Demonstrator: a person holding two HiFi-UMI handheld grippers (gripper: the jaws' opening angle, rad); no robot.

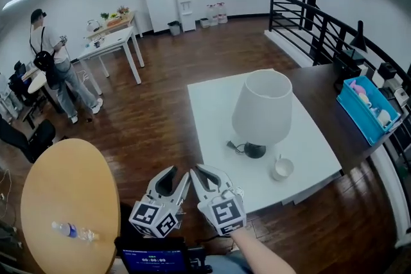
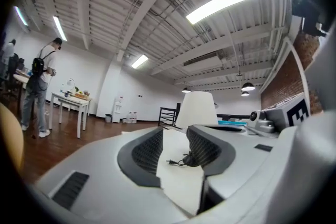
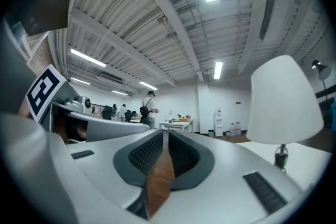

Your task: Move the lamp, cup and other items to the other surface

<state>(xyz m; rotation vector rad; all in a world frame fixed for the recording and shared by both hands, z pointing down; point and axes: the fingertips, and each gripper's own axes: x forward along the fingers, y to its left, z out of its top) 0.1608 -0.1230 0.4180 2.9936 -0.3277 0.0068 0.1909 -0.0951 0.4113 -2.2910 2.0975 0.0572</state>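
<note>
A lamp (image 1: 262,109) with a white shade and a black base stands on the white square table (image 1: 215,112). A white cup (image 1: 282,169) sits to the right of its base. Both grippers hover side by side just off the table's near left corner, pointing level towards it. My left gripper (image 1: 180,174) is open and empty; in the left gripper view the lamp (image 2: 197,107) shows past its spread jaws (image 2: 176,131). My right gripper (image 1: 204,171) holds nothing, its jaws (image 3: 165,135) only a narrow slit apart. The lamp (image 3: 283,99) stands to their right.
A round wooden table (image 1: 70,196) at the near left carries a water bottle (image 1: 74,231). A blue bin (image 1: 366,109) sits on a dark table beside a black railing (image 1: 308,16). A person (image 1: 54,67) stands by white desks at the far left.
</note>
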